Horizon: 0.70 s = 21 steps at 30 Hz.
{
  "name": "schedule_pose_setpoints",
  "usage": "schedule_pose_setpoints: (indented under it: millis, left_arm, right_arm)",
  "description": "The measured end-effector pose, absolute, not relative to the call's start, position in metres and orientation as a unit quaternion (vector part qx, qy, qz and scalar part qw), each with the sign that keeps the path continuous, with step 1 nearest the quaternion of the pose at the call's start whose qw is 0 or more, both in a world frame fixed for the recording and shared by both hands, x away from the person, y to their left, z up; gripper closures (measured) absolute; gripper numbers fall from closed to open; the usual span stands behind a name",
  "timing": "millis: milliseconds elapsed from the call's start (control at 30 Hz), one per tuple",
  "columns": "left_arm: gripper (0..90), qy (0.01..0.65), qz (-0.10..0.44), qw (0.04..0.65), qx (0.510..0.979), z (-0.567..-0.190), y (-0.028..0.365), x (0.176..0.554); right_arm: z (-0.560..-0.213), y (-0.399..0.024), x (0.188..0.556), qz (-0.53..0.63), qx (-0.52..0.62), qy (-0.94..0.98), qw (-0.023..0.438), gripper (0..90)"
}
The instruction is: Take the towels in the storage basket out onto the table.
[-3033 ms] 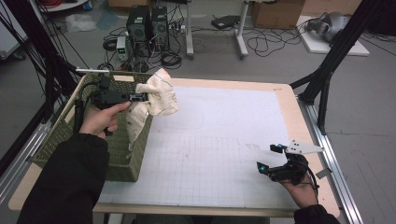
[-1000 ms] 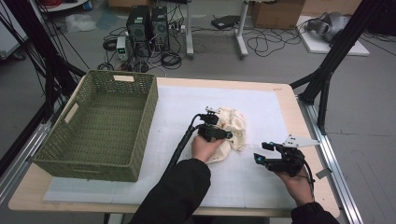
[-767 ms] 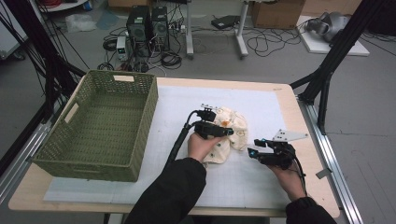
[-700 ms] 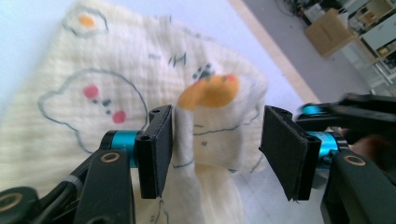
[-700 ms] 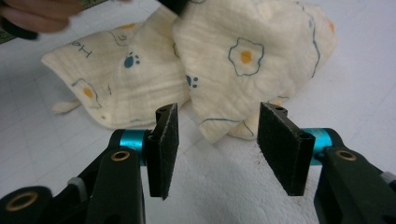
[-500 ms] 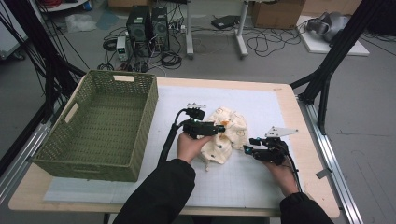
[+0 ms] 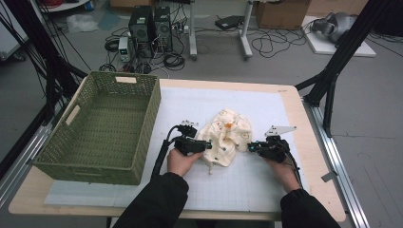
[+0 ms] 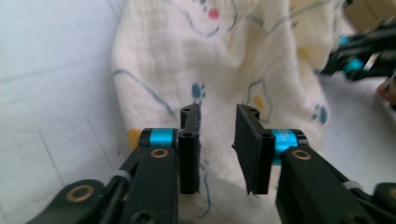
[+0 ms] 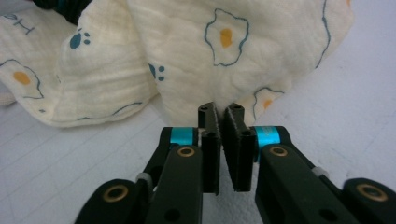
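The cloth [image 7: 225, 137] looks like soft, crinkled matt cotton; the basket [image 7: 102, 126] is coarse green weave; the tabletop [image 7: 297, 118] edge pale wood.

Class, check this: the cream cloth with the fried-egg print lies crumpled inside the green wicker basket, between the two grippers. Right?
Not quite. The high view shows the cloth crumpled on the white mat, beside the basket, not in it. It does lie between the left gripper and right gripper.
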<state>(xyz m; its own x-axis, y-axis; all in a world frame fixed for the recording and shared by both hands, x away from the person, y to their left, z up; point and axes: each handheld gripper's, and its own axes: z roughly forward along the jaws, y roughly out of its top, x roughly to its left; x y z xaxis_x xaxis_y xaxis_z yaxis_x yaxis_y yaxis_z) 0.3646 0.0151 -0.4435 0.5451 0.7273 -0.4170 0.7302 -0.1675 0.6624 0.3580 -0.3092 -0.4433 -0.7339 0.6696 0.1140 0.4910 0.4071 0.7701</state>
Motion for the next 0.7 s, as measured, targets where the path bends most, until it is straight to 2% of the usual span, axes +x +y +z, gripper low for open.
schedule_pose_setpoints:
  millis: [167, 267, 700]
  left_arm:
    - [85.5, 0.468, 0.008, 0.423, 0.776, -0.446, 0.014, 0.361]
    - [88.8, 0.46, 0.004, 0.419, 0.783, -0.445, 0.014, 0.358]
    - [89.6, 0.434, -0.02, 0.437, 0.788, -0.44, 0.004, 0.344]
  right_arm:
    - [-0.436, -0.316, 0.363, 0.401, 0.347, 0.84, 0.116, 86.8]
    - [-0.432, -0.323, 0.366, 0.395, 0.353, 0.84, 0.119, 86.9]
    - [-0.409, -0.363, 0.381, 0.375, 0.393, 0.825, 0.157, 86.3]
